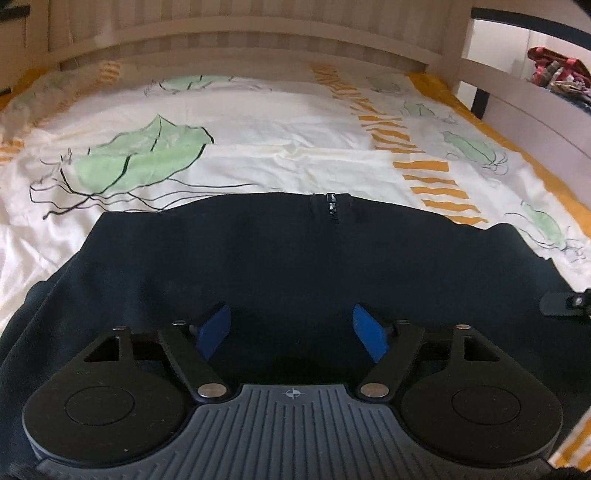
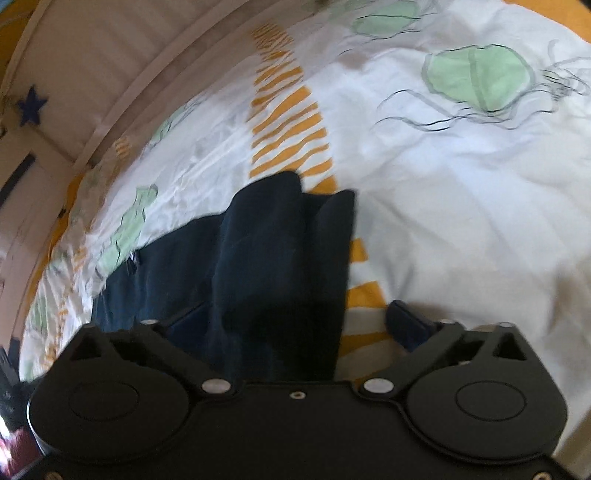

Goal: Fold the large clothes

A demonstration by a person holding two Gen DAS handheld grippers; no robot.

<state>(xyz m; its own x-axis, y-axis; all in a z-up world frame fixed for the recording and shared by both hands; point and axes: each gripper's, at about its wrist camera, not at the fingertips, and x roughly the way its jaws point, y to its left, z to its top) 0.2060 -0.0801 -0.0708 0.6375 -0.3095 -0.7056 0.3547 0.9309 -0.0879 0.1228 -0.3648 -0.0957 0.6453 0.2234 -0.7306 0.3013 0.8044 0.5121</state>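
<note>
The dark navy garment point(image 1: 280, 266) is lying spread on the bed point(image 1: 258, 122), its far edge running left to right with a short zipper point(image 1: 330, 208) showing near the middle of that edge. In the right wrist view, a doubled section of the same cloth point(image 2: 280, 251) is standing up in two soft lobes between the fingers of the right gripper point(image 2: 295, 325). The fabric is reading as a thick, matte knit: soft, limp, moderately heavy for clothing, not slippery, and not fragile. It is likely to sag and crease when lifted, so hold is best taken at a hem, corner or fold line, pinching all layers together. The left gripper point(image 1: 291, 332) is hovering low over the near part of the garment with its blue-padded fingers point(image 1: 212, 334) released and nothing between them. The right gripper is standing spread wide, its pads apart from the cloth, so the fold is released. The bedcover is a wrinkled white cotton sheet printed with green leaves point(image 1: 144, 158) and orange stripes point(image 1: 428, 173). A pale slatted bed frame point(image 1: 258, 33) is bounding the far side.
</note>
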